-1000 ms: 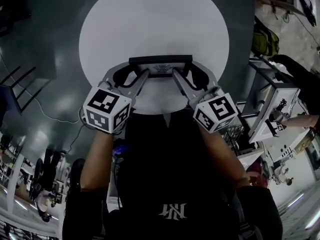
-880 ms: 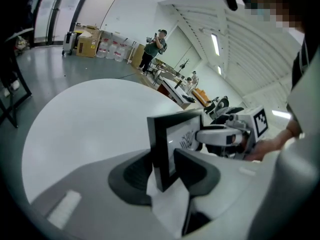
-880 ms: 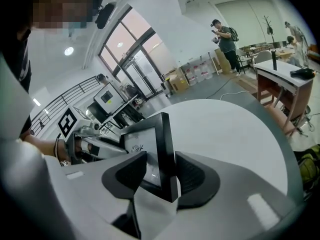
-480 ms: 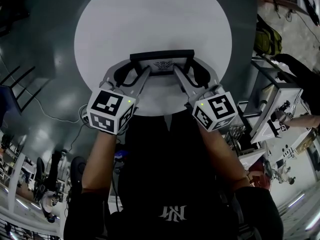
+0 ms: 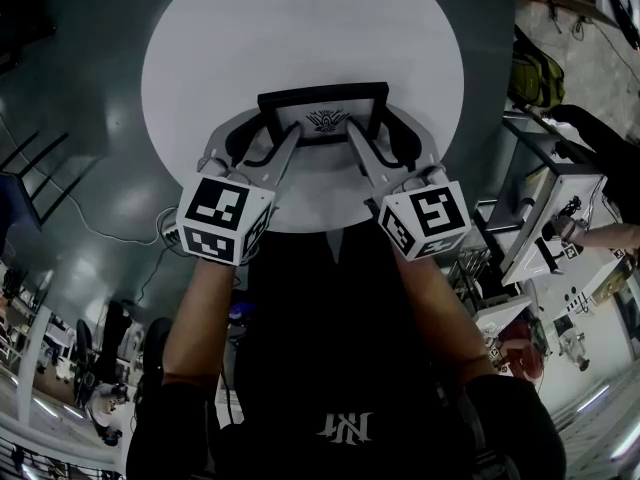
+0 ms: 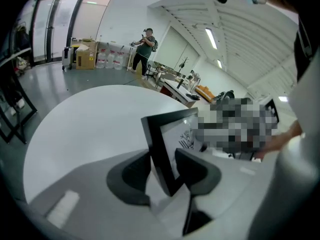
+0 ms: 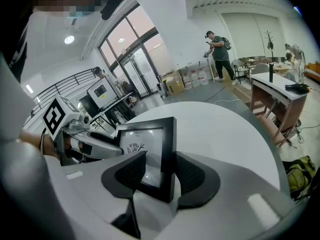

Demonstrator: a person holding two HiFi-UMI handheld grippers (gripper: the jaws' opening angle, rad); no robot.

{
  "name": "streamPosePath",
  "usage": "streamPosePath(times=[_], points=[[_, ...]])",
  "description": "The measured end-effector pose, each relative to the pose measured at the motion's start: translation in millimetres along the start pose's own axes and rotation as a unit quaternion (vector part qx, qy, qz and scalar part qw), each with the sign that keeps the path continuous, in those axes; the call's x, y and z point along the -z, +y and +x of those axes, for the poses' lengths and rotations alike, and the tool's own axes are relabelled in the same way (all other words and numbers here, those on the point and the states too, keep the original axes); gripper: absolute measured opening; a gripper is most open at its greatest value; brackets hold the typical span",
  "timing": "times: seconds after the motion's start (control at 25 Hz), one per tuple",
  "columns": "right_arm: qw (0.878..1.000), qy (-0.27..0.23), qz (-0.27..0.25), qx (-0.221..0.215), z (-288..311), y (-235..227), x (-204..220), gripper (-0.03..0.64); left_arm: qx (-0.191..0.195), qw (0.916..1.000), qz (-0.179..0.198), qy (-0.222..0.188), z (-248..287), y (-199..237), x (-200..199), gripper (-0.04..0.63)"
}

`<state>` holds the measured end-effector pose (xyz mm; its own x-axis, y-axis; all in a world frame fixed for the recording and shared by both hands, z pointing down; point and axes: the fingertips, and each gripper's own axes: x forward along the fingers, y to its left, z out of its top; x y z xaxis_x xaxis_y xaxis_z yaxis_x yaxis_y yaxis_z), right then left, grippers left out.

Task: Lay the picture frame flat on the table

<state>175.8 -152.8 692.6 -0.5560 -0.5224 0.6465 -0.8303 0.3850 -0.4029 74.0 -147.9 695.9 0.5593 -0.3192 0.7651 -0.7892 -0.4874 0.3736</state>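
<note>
At the near edge of the round white desk (image 5: 300,28), centre of the head view, the black picture frame (image 5: 322,95) is not yet flat. It leans back with its glass and the small drawing (image 5: 322,120) turned up toward you. No view shows whether its lower bar rests on the desk.

Left tool (image 5: 262,140): you have it on the frame's left bar, low down near the bottom corner. In the left gripper view one pad lies against the outer back edge and the other against the glass side. The jaws have just been easing wider with the frame between them. The pads read as in contact, so I record a light clamp on the frame.

Right tool (image 5: 385,136): it mirrors the left on the right bar. In the right gripper view one pad sits over the glass and the other behind the bar. These jaws have also just been widening around the frame, and contact appears to be kept.

Assessment: you hold both side bars low so that the frame can pivot back evenly without twisting. The loosening grip probably lets the bars turn between the pads as the top goes down.

Risk: if one side slackens ahead of the other, the frame may skew or drop on its back. Keep both sides matched until the back meets the desk.
</note>
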Motion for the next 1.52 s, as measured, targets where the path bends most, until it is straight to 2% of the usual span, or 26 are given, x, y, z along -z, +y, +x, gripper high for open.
streamPosePath(times=[0.44,1.16,1.52], points=[[1.0,0.01,0.005,0.015,4.2,-7.0,3.0,0.186,-0.048,0.998,0.042,0.004,6.0,2.5,-3.8,0.179],[0.997,0.025,-0.051,0.061,11.6,-12.0,2.0,0.209,-0.069,0.9967,0.041,0.014,14.7,10.6,-2.6,0.193],[0.994,0.037,-0.065,0.081,10.9,-13.8,8.6,0.225,-0.099,0.9919,0.077,0.021,15.2,8.4,-0.7,0.201]])
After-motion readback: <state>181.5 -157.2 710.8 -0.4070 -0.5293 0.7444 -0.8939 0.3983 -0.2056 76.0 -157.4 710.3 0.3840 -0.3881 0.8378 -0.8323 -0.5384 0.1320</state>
